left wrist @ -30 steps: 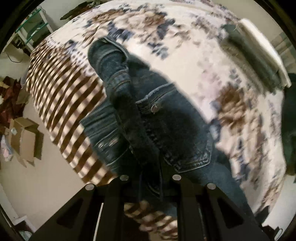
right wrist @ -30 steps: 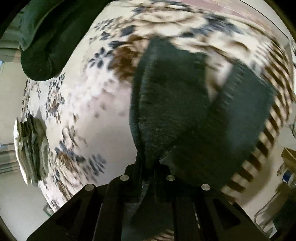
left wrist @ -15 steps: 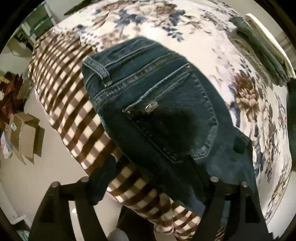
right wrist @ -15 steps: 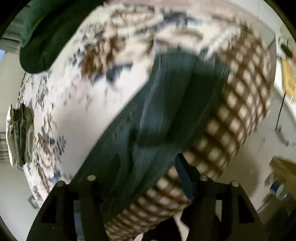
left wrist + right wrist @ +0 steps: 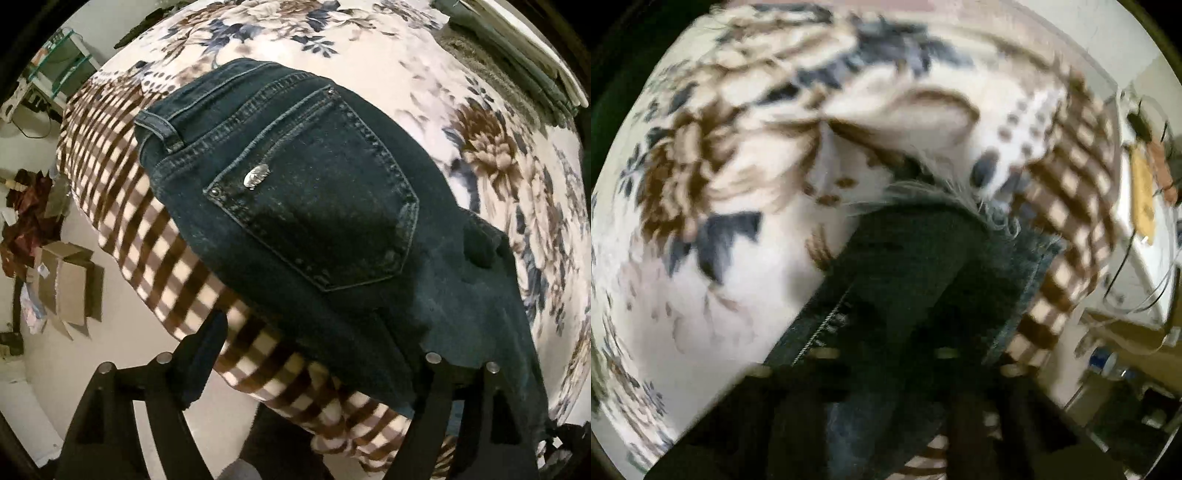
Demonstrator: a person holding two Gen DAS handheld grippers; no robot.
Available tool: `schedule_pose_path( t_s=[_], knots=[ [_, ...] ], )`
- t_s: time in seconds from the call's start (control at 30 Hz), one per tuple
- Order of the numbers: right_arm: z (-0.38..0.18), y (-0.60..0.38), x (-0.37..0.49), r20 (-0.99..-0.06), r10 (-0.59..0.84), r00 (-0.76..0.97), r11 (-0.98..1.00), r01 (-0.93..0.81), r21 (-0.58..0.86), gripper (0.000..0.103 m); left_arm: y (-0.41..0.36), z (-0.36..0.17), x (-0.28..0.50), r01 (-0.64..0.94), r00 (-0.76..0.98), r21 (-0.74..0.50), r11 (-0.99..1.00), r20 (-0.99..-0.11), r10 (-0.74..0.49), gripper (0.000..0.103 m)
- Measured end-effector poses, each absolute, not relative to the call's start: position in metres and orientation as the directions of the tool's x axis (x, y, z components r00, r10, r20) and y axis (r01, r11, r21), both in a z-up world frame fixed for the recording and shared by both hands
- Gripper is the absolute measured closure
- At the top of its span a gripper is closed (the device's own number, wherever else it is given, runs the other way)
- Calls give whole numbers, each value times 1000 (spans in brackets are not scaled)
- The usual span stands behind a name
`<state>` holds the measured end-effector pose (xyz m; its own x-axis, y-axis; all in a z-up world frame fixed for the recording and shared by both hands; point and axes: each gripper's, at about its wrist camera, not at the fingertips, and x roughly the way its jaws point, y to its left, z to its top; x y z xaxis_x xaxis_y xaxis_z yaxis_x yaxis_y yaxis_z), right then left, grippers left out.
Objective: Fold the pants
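Dark blue jeans [image 5: 314, 206] lie on the bed, back pocket up, waistband toward the checked edge. My left gripper [image 5: 317, 369] is open, its fingers [image 5: 201, 354] spread wide near the bed edge, touching no denim. In the blurred right wrist view the frayed leg hems [image 5: 923, 258] lie on the floral blanket. My right gripper [image 5: 886, 354] is low over the leg fabric; motion blur hides how its jaws stand.
A floral blanket [image 5: 424, 74] with a brown checked border [image 5: 122, 206] covers the bed. Folded clothes [image 5: 517, 44] are stacked at the far right. Cardboard boxes [image 5: 66, 280] and clutter lie on the floor to the left. A desk with cables [image 5: 1145, 206] stands right.
Both grippers let go of the jeans, which now lie folded on the bed. The left gripper opened and drew back. The right gripper moved along the legs to the hems.
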<state>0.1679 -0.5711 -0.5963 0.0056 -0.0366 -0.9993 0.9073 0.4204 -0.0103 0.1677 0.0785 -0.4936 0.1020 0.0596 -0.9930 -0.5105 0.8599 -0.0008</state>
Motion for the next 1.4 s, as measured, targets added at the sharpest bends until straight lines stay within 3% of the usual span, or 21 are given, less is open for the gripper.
schedule_pose_path(
  t_s=[0.1,0.23,0.27,0.3,0.33,0.37,0.47,0.7,0.87,0.9,0.97,1.0,1.03,1.13,1.2,1.3,1.4],
  knots=[
    [-548,-565,158,-966,-51,253,467,861,201,96,79,-492,168,-514,113,-15,857,-992,50,25],
    [-502,-569,117,-832,-48,553,478,744,467,96,80,-492,170,-518,117,-20,855,-992,47,25],
    [-508,-575,105,-830,-41,557,480,739,472,94,81,-493,172,-519,111,-15,854,-993,50,25],
    [-521,-582,98,-863,-38,503,472,771,428,79,81,-494,172,-520,106,-13,854,-993,49,25],
    [-536,-589,87,-907,-37,420,458,814,358,57,81,-495,172,-523,103,-16,852,-994,44,25],
    [-553,-594,78,-938,-28,345,439,847,299,50,82,-496,172,-524,100,-16,851,-994,42,25],
    [-576,-601,50,-963,-16,271,367,897,246,47,80,-498,169,-521,89,-15,854,-995,37,25],
    [-561,-600,69,-936,-20,352,314,891,328,44,65,-501,164,-490,67,21,872,-996,62,25],
    [-596,-576,129,-991,90,104,392,911,131,44,32,-490,167,-415,82,115,903,-983,163,25],
    [-609,-571,141,-994,102,35,427,901,76,46,27,-487,168,-402,89,126,907,-980,176,25],
    [-623,-565,150,-996,76,-48,453,891,-8,64,6,-478,169,-353,116,153,923,-972,205,25],
    [-623,-563,151,-997,48,-58,449,893,-30,86,-2,-475,170,-331,130,150,932,-970,203,25],
    [-619,-563,152,-998,27,-54,436,899,-37,95,-9,-472,171,-314,143,144,938,-970,196,25],
    [-593,-561,146,-998,11,69,402,913,68,96,-27,-465,172,-266,170,123,956,-970,172,25],
    [-562,-558,140,-967,9,255,418,878,236,96,-29,-464,173,-249,177,104,963,-973,150,25],
    [-513,-553,122,-819,5,574,476,719,507,96,-36,-468,175,-233,170,77,970,-978,118,25],
    [-516,-560,102,-748,24,664,483,647,590,96,-40,-471,175,-232,153,67,970,-983,105,25]
  ],
)
